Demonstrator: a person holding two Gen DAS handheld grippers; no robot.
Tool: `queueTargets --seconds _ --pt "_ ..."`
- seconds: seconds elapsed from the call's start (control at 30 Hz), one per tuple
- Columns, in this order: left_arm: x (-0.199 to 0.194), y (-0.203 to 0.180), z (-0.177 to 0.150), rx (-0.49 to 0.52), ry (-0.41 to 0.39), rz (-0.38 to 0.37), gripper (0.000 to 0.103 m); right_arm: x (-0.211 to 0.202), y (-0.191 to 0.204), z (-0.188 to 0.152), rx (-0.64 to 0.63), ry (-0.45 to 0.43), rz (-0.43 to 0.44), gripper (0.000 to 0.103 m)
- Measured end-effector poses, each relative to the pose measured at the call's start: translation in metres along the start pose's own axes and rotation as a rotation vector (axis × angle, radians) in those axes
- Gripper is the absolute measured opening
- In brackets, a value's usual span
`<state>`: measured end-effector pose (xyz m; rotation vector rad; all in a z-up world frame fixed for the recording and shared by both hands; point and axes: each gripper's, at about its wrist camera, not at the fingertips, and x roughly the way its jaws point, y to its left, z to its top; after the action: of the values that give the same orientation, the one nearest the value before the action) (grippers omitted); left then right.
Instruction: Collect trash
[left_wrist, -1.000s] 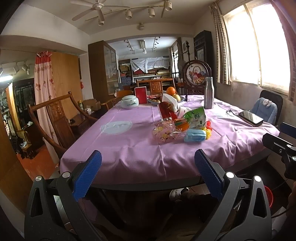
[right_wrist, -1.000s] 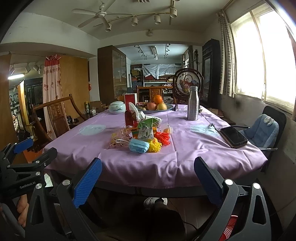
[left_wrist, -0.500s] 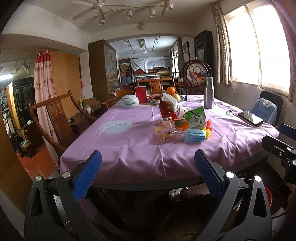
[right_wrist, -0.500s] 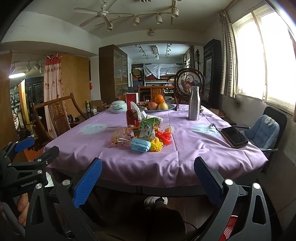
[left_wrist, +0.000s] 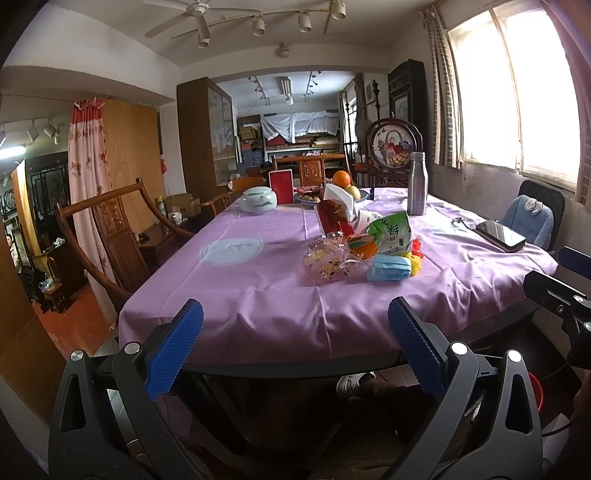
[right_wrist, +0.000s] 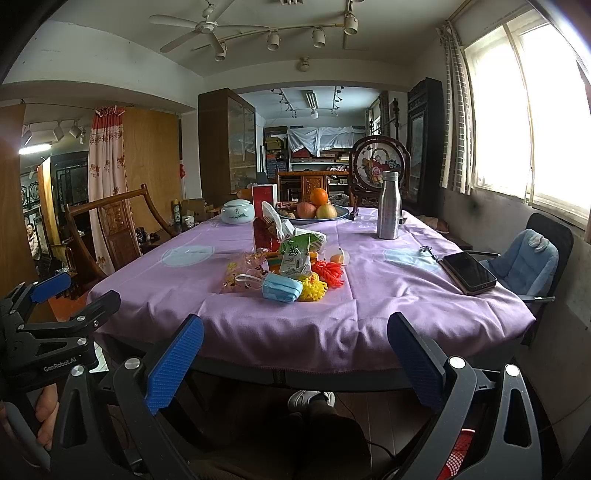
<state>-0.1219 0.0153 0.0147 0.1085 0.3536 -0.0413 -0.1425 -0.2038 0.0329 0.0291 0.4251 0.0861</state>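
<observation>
Purple-clothed table (right_wrist: 258, 317); trash pile (right_wrist: 284, 273) mid-table. Left gripper (left_wrist: 295, 347) and right gripper (right_wrist: 293, 350) both released, empty, short of the edge. Risk: reach snags the loose cloth, toppling steel bottle (right_wrist: 388, 205).

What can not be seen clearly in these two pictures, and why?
- Red bin, right wrist view: mostly hidden behind the right gripper.
- Trash pile, left wrist view: items overlap, rear ones hidden.
- Carton text: too small.
- Under the table: dark in both views.
</observation>
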Motion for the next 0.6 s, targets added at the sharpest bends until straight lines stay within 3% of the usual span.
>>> queueTargets --seconds 0.6 --pt "-0.0016 -0.0006 -0.0045 -0.003 0.006 -0.002 0.096 -0.0009 0.0014 -0.0006 0.001 0.004 0.003 0.097"
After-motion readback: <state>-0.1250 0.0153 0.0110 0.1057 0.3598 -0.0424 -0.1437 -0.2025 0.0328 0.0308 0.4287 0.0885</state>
